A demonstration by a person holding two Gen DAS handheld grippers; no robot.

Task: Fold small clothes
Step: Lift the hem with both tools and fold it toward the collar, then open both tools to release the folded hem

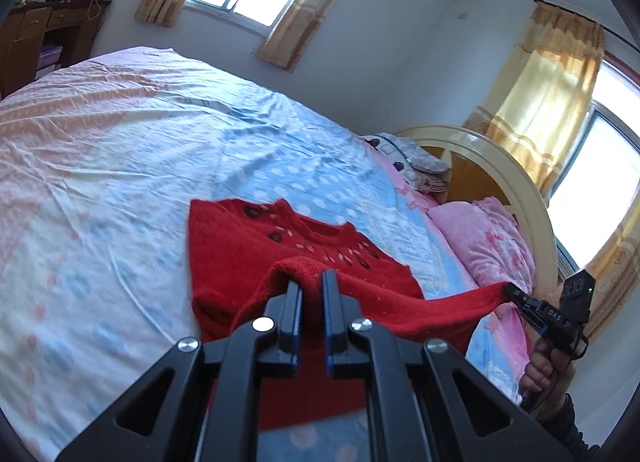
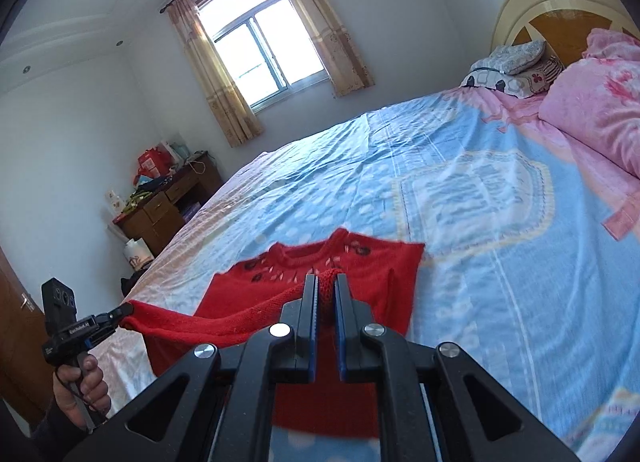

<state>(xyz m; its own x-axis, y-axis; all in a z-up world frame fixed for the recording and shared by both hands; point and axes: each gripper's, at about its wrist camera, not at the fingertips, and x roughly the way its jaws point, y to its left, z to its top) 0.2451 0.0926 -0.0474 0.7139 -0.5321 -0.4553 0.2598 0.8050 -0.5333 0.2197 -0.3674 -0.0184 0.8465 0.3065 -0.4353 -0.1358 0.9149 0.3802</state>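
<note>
A small red knit sweater [image 1: 256, 254] with dark beaded flowers at the neck lies on the bed, its far part flat on the sheet. My left gripper [image 1: 311, 282] is shut on its near hem, lifted off the bed. My right gripper [image 2: 326, 286] is shut on the same hem further along. The hem hangs stretched between the two. The right gripper also shows in the left wrist view [image 1: 514, 292], pinching the red edge. The left gripper shows in the right wrist view [image 2: 124, 312], pinching the other end. The sweater also shows in the right wrist view [image 2: 360, 274].
The bed sheet [image 1: 140, 149] is blue, white and pink. A pink quilt [image 1: 488, 246] and pillows [image 1: 416, 165] lie by the cream headboard [image 1: 516, 181]. A wooden desk [image 2: 168, 201] with clutter stands by the far wall. Curtained windows are behind.
</note>
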